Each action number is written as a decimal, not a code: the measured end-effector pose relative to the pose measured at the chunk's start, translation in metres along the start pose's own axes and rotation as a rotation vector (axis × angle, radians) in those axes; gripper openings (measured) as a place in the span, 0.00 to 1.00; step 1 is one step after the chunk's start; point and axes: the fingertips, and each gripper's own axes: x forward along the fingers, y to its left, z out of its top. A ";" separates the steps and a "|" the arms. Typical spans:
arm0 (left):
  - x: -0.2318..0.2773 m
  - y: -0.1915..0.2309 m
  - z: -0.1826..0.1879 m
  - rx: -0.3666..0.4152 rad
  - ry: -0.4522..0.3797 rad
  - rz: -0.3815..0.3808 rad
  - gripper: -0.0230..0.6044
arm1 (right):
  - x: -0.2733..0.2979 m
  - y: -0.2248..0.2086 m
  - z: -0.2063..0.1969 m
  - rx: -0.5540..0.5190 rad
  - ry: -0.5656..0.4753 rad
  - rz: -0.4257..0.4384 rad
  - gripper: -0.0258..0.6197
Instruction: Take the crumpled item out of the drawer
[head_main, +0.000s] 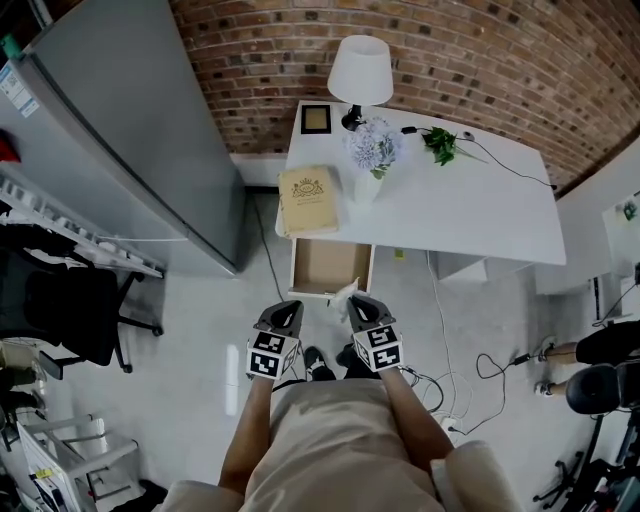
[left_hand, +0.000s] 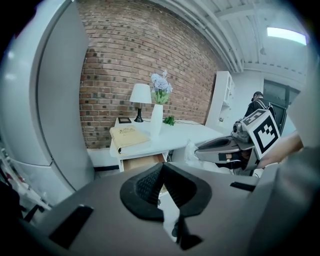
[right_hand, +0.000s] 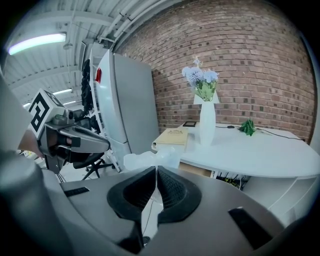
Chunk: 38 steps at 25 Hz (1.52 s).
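The wooden drawer (head_main: 328, 266) stands pulled out from under the white desk (head_main: 470, 210), and its inside looks bare. My right gripper (head_main: 352, 301) hangs just in front of the drawer's front edge, shut on a crumpled pale, see-through item (head_main: 344, 293). In the right gripper view the item (right_hand: 150, 160) sticks out past the closed pads (right_hand: 170, 185). The left gripper view shows it too, the item (left_hand: 190, 150) at the right gripper's tip. My left gripper (head_main: 289, 306) is level beside it to the left, shut with nothing in it, its pads (left_hand: 150, 182) meeting at the tip.
On the desk lie a tan book (head_main: 308, 200), a white vase of pale flowers (head_main: 372, 155), a lamp (head_main: 358, 72), a small frame (head_main: 315, 119) and a green sprig (head_main: 440, 143). A grey fridge (head_main: 130, 140) stands left, an office chair (head_main: 70, 310) below it. Cables (head_main: 470, 375) run over the floor.
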 end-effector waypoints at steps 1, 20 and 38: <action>0.000 0.000 0.001 0.000 -0.003 0.000 0.06 | 0.001 0.001 0.001 0.000 -0.002 0.001 0.09; 0.000 0.002 -0.002 0.020 -0.008 -0.004 0.06 | 0.001 -0.001 -0.006 0.059 -0.004 -0.031 0.09; 0.001 -0.005 -0.012 0.045 0.019 -0.005 0.06 | -0.004 -0.001 -0.013 0.074 -0.001 -0.036 0.09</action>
